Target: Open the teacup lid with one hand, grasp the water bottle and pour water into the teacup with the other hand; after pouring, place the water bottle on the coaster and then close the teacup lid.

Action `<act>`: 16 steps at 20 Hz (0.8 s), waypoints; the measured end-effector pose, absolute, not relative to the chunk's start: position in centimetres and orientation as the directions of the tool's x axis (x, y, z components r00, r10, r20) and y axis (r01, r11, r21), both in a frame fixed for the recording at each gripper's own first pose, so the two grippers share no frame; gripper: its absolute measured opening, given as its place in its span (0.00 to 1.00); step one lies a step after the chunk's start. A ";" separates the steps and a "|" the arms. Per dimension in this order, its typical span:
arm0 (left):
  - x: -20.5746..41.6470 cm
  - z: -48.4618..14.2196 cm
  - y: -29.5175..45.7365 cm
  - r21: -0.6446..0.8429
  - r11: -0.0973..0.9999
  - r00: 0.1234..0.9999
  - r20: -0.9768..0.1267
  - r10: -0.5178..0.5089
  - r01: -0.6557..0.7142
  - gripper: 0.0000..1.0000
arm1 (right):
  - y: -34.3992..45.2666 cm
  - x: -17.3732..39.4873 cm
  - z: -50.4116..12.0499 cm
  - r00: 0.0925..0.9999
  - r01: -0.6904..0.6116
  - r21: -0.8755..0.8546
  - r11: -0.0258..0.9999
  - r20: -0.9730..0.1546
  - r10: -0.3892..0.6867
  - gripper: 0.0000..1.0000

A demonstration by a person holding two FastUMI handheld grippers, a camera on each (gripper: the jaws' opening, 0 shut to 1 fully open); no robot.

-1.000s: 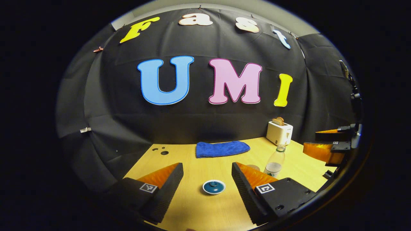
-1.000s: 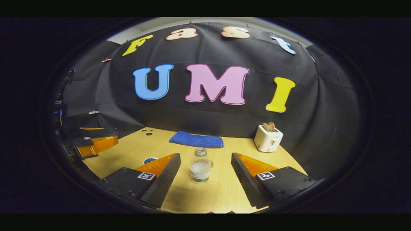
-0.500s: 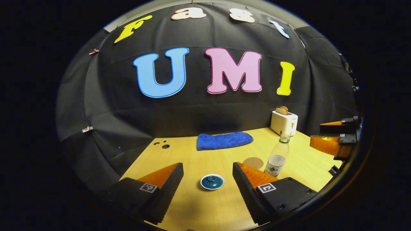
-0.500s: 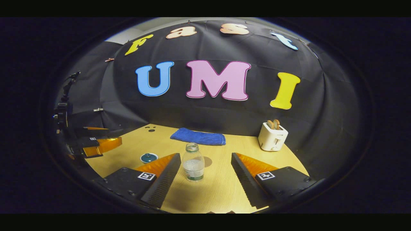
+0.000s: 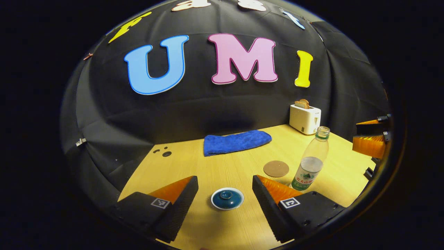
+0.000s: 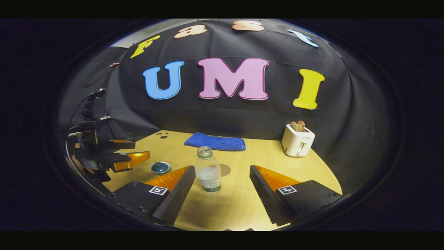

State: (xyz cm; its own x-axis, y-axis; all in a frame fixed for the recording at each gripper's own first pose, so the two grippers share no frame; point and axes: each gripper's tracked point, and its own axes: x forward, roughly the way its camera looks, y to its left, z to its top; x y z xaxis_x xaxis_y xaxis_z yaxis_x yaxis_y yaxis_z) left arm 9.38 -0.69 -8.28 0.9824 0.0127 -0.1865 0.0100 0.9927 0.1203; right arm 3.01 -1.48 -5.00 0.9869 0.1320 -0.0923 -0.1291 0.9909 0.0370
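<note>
A dark blue teacup lid with a small knob covers the white-rimmed teacup on the wooden table, in line with the gap of my open left gripper. The clear, capless water bottle, partly filled, stands upright ahead of my open right gripper, nearer its left finger. A round brown coaster lies just left of the bottle in the left gripper view. The right gripper appears at the far right there; the left gripper appears at the left beside the lid in the right gripper view.
A folded blue cloth lies at the back of the table by the wall. A white toaster holding bread stands at the back right. Small dark holes mark the table's back left corner.
Both grippers have moved forward and lower toward the table. The lid and the bottle look larger and closer. Nothing on the table has moved, and both grippers stay open.
</note>
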 end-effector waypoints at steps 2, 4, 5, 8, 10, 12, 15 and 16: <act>10.6 -9.9 -0.4 0.128 0.992 0.978 -0.211 0.006 0.022 0.98 | -1.4 3.2 -5.8 0.985 -0.130 0.031 0.991 -0.113 0.132 0.98; 11.7 -11.8 -0.3 0.123 0.992 0.973 -0.231 -0.009 0.039 0.91 | -1.3 3.1 -6.7 0.982 -0.130 0.024 0.991 -0.137 0.132 0.98; 12.3 -12.8 -0.3 0.119 0.992 0.969 -0.246 -0.019 0.050 0.91 | -1.0 3.0 -7.3 0.979 -0.134 0.023 0.991 -0.150 0.136 0.98; 13.7 -14.5 0.0 0.130 0.990 0.965 -0.261 -0.017 0.053 0.71 | -0.4 3.1 -8.9 0.973 -0.137 0.030 0.990 -0.184 0.140 0.98; 14.3 -15.3 0.1 0.144 0.988 0.964 -0.266 -0.020 0.061 0.71 | 0.1 3.2 -9.7 0.970 -0.137 0.039 0.990 -0.198 0.142 0.98; 14.7 -15.7 0.1 0.147 0.987 0.963 -0.267 -0.023 0.064 0.70 | 0.6 3.6 -10.3 0.968 -0.139 0.042 0.989 -0.207 0.145 0.98; 15.0 -16.4 0.1 0.145 0.987 0.962 -0.270 -0.027 0.068 0.68 | 1.1 3.9 -10.9 0.967 -0.142 0.039 0.989 -0.206 0.147 0.98; 15.0 -16.7 0.1 0.146 0.987 0.961 -0.274 -0.027 0.070 0.67 | 1.3 4.0 -11.0 0.967 -0.143 0.040 0.989 -0.206 0.148 0.98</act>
State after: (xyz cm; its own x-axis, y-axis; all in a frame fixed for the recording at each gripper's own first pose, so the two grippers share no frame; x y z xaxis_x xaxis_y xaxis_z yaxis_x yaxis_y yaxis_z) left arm 14.99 0.07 -16.66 0.9613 -0.0273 -0.2741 0.0698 0.9868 0.1464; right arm 4.02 1.27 -10.97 0.9672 0.1484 -0.2061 -0.1432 0.9889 0.0403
